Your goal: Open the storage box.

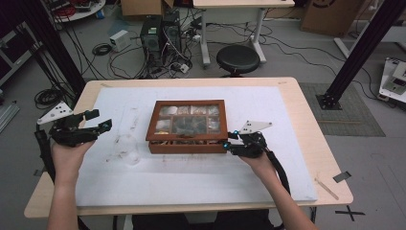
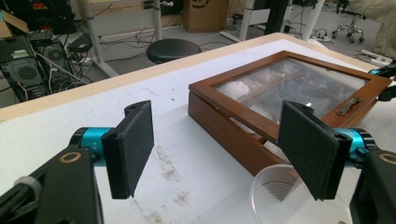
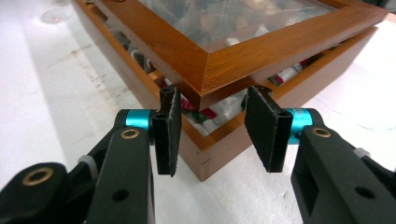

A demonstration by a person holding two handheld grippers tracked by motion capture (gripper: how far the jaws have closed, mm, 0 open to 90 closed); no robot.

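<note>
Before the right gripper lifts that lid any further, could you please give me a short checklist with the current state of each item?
1. Right gripper lined up with the near corner of the lid: ok, its jaws stand on either side of the corner.
2. Jaws closed on the lid: not ok, both pads stand apart from the wood.
3. Lid free of the wooden box: ok, a gap shows at this corner with packets visible inside.
4. Left gripper out of the way: ok, open and off to the box's left.
5. Clear plastic cup clear of the box: cannot tell, it sits close by the box's left side.
</note>
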